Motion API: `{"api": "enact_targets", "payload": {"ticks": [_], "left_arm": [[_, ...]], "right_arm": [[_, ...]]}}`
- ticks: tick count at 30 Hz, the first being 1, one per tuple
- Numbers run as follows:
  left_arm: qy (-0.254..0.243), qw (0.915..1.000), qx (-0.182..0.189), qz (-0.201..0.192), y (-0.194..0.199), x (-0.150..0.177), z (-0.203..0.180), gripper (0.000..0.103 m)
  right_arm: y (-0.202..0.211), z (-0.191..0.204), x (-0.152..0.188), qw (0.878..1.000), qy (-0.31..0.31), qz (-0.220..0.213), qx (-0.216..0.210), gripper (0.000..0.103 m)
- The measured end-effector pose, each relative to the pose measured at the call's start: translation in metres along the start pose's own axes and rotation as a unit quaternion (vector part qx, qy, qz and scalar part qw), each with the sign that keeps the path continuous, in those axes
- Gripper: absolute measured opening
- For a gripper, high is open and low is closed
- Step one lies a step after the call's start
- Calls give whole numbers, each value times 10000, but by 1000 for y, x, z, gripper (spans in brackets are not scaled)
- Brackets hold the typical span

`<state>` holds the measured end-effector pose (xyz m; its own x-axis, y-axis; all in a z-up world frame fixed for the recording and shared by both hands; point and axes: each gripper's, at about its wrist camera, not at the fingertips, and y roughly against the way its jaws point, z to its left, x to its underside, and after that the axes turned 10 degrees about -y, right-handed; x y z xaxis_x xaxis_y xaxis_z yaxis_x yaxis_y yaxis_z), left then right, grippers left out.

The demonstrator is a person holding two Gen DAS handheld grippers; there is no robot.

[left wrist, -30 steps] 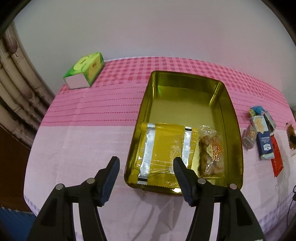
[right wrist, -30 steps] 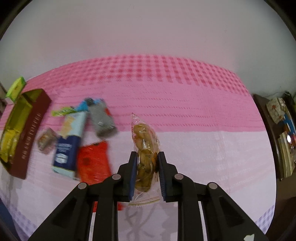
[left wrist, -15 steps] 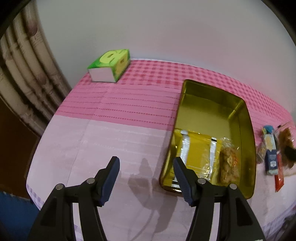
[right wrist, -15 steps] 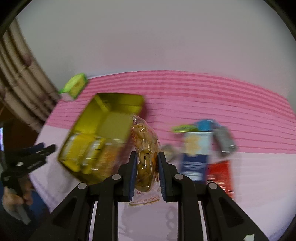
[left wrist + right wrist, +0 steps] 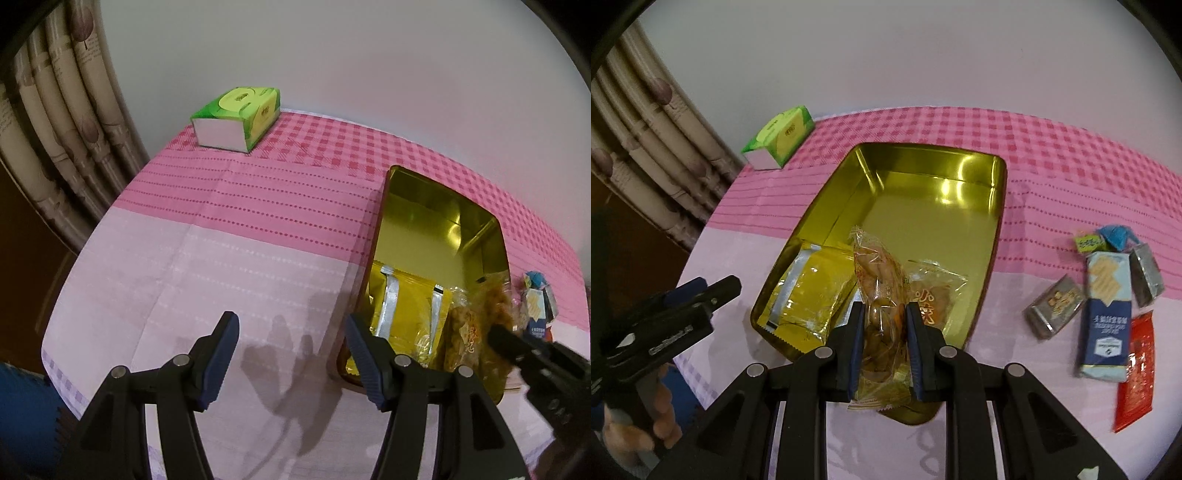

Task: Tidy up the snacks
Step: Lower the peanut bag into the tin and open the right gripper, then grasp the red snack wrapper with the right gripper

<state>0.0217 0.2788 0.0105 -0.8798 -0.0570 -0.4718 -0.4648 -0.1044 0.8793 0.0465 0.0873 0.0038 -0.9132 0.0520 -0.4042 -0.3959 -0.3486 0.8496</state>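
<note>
The right gripper [image 5: 884, 334] has its jaws clamped on a clear bag of fried snacks [image 5: 881, 295], holding it upright over the near end of the gold tin [image 5: 995, 236], which sits just ahead of the jaws. The bag is crinkly cellophane, soft and slack, with lumpy golden-brown pieces inside and a sealed strip hanging below the jaws.

Two things already lie in the tin: a yellow foil packet [image 5: 809, 291] to the left of the jaws and a second clear bag with red print [image 5: 932, 295] just right of them. The far half of the tin is bare metal. So I would judge the job a little under half done, with this third bag about to go in.

Well off to the right of the jaws, the rest wait on the worktop [image 5: 1052, 177]: a blue and white carton [image 5: 1106, 314], a red sachet [image 5: 1136, 373], a small grey-brown packet [image 5: 1052, 308], a silver one [image 5: 1147, 275], and what looks like a green and a blue wrapper beyond them, though they are too small to be sure.

The left gripper [image 5: 291, 358] hangs with its jaws wide apart and nothing between them, over bare cloth; the tin's corner is just by its right jaw. A green tissue box [image 5: 236, 116] stands far ahead.
</note>
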Motion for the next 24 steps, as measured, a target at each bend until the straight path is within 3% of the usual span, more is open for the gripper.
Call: {"api": "enact_targets", "payload": {"ticks": [11, 15, 21, 24], "left_arm": [[34, 10000, 72, 4, 0, -1, -1, 62], [32, 10000, 89, 6, -1, -1, -2, 62], [63, 10000, 66, -29, 0, -1, -3, 62], [37, 10000, 59, -40, 1, -1, -5, 62]], "right_arm": [[-22, 11, 5, 9997, 145, 154, 83, 25], [-16, 9, 3, 9997, 226, 70, 60, 44], [19, -16, 6, 9990, 412, -176, 29, 46], [38, -44, 8, 9979, 514, -320, 241, 58]]}}
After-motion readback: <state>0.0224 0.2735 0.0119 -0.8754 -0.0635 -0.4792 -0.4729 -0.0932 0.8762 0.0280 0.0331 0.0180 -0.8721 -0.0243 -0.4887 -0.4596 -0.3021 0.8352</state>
